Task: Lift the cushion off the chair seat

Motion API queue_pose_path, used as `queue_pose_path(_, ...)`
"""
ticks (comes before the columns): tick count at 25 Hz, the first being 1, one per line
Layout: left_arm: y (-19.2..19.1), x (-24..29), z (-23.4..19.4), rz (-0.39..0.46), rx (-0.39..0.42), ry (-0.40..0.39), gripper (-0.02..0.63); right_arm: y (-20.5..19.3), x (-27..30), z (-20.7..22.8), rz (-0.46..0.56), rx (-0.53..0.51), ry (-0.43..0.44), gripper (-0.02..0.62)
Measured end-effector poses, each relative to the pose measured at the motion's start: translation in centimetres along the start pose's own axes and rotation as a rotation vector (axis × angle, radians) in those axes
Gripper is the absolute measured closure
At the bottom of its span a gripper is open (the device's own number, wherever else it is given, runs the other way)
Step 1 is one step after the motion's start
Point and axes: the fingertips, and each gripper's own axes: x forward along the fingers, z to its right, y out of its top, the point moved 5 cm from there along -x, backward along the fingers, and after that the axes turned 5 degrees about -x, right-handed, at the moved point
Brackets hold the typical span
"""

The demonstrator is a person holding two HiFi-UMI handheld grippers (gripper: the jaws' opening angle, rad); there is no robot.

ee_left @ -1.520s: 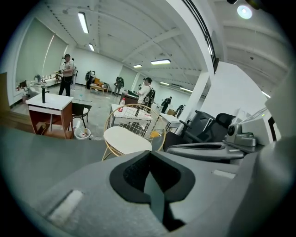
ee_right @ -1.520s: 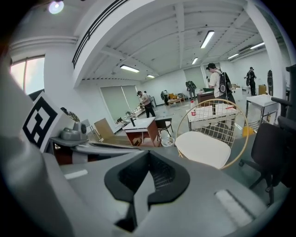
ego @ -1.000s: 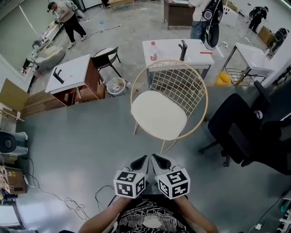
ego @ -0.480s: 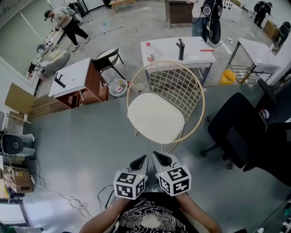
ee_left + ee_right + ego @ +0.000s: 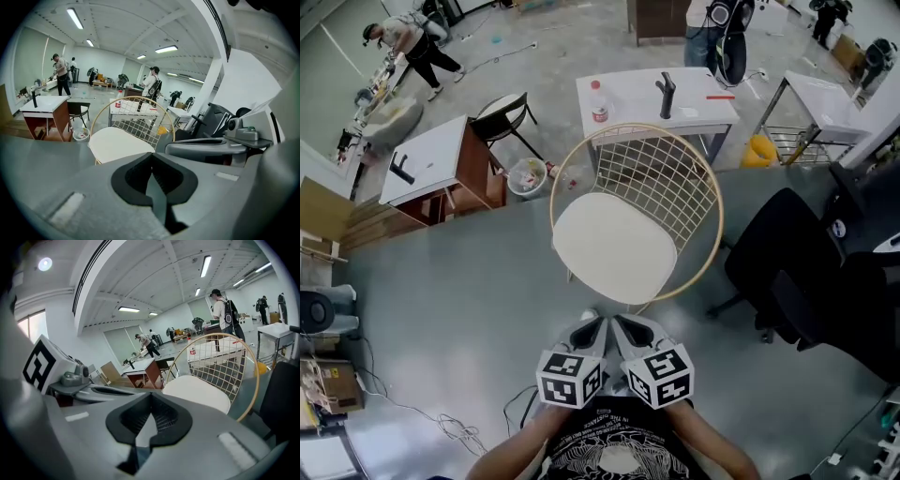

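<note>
A cream round cushion (image 5: 614, 246) lies on the seat of a gold wire chair (image 5: 675, 173) in the middle of the head view. My left gripper (image 5: 592, 328) and right gripper (image 5: 622, 326) are side by side just short of the seat's near rim, not touching it, both shut with nothing in them. In the left gripper view the cushion (image 5: 119, 143) lies ahead of the shut left gripper (image 5: 151, 161), with the right gripper's body (image 5: 211, 146) beside it. The right gripper view shows the cushion (image 5: 197, 387) beyond the shut right gripper (image 5: 150, 401).
A black office chair (image 5: 806, 272) stands close on the right. Behind the wire chair is a white table (image 5: 694, 108) with a bottle (image 5: 599, 101) and a black faucet (image 5: 666, 94). A wood cabinet (image 5: 431, 164), black stool (image 5: 502, 112) and bin (image 5: 528, 175) are at left. Cables (image 5: 450, 422) lie on the floor.
Both grippers have moved forward and down toward the chair, so the seat's near rim now lies close ahead of their tips. Both stay shut.
</note>
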Motion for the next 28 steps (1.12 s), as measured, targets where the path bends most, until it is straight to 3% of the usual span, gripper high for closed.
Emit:
queue_pose_path(8, 1.1, 3.4, -4.6, -0.082, -0.075, -0.132, 0.615, 2.3, 4.3, 1.4, -0.054, -0.008, -0.082, 0.600)
queue_pose_path(16, -0.9, 6.6, -7.4, -0.102, -0.230, -0.269, 0.611, 0.8, 5.3, 1.7, -0.193, -0.026, -0.095, 0.600)
queue_pose_path(21, -2.1, 8.9, -9.9, -0.104, -0.282, -0.403, 0.609, 0.7, 7.0, 1.6, -0.232, -0.012, -0.106, 0.600)
queue_pose_path(28, -3.8, 10.7, -13.9, -0.115, -0.412, -0.468, 0.607, 1.7, 9.1, 0.4, -0.262, -0.006, -0.111, 0.600)
